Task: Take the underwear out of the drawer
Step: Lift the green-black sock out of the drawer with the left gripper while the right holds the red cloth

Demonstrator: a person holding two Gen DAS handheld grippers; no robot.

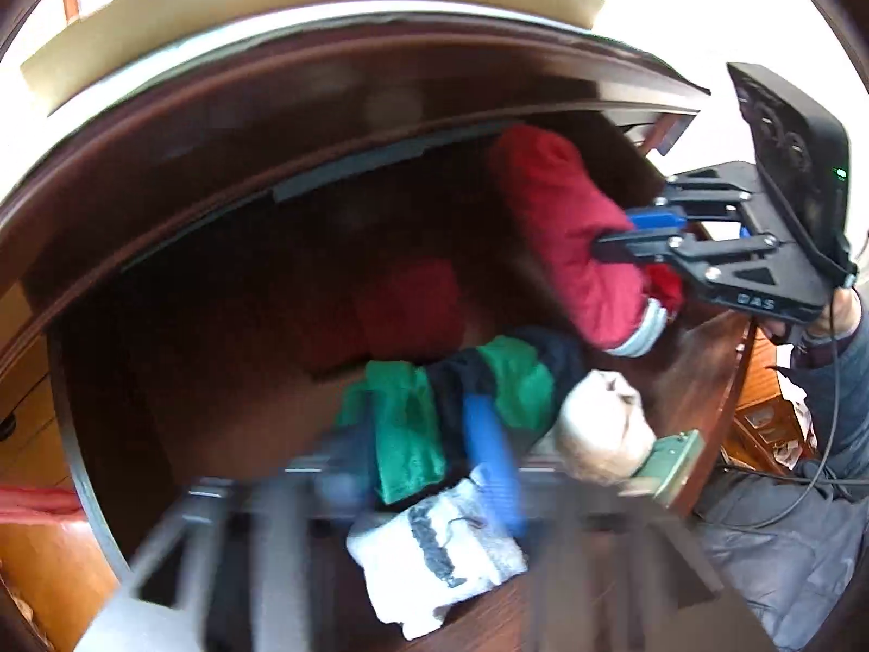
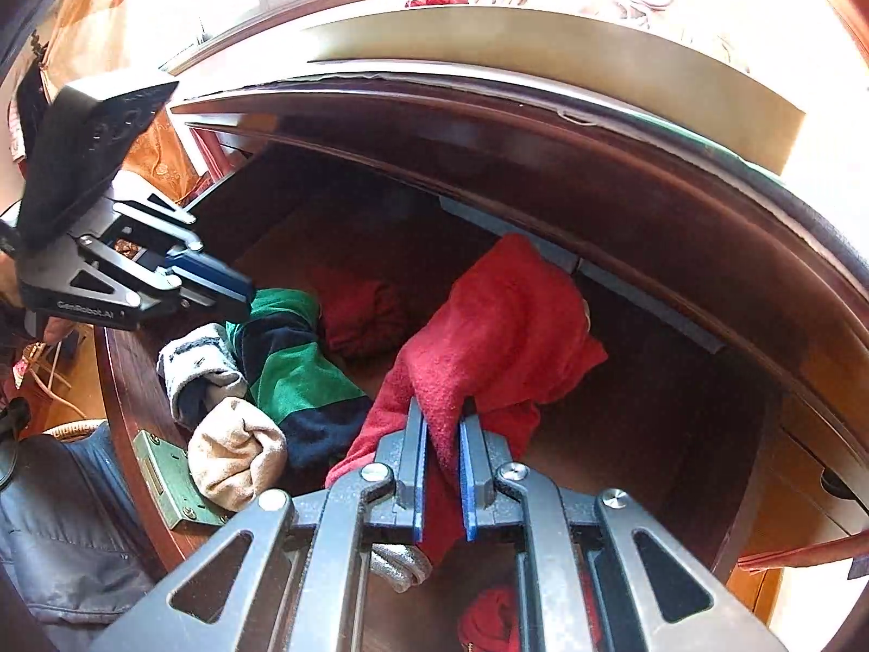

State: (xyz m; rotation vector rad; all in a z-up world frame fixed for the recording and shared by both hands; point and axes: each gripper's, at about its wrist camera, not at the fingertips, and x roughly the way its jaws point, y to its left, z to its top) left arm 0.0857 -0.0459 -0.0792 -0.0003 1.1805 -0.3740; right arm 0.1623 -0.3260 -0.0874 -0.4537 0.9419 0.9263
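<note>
Red fleecy underwear (image 2: 505,337) bunched, pinched in right gripper (image 2: 441,467) jaws; left gripper (image 1: 429,451) jaws apart.

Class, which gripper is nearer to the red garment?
Right. The right gripper is clamped on the red garment; the left gripper is off to the side, over the green striped cloth.

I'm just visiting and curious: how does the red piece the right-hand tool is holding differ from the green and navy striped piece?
The red garment is one plain colour; the green and navy striped garment has broad bands. The red garment hangs lifted, pinched in the right gripper; the striped garment lies bunched low in the drawer, with the left gripper at its edge. The red garment shows a grey waistband in the left wrist view; none shows on the striped one. Both are soft cloth.
</note>
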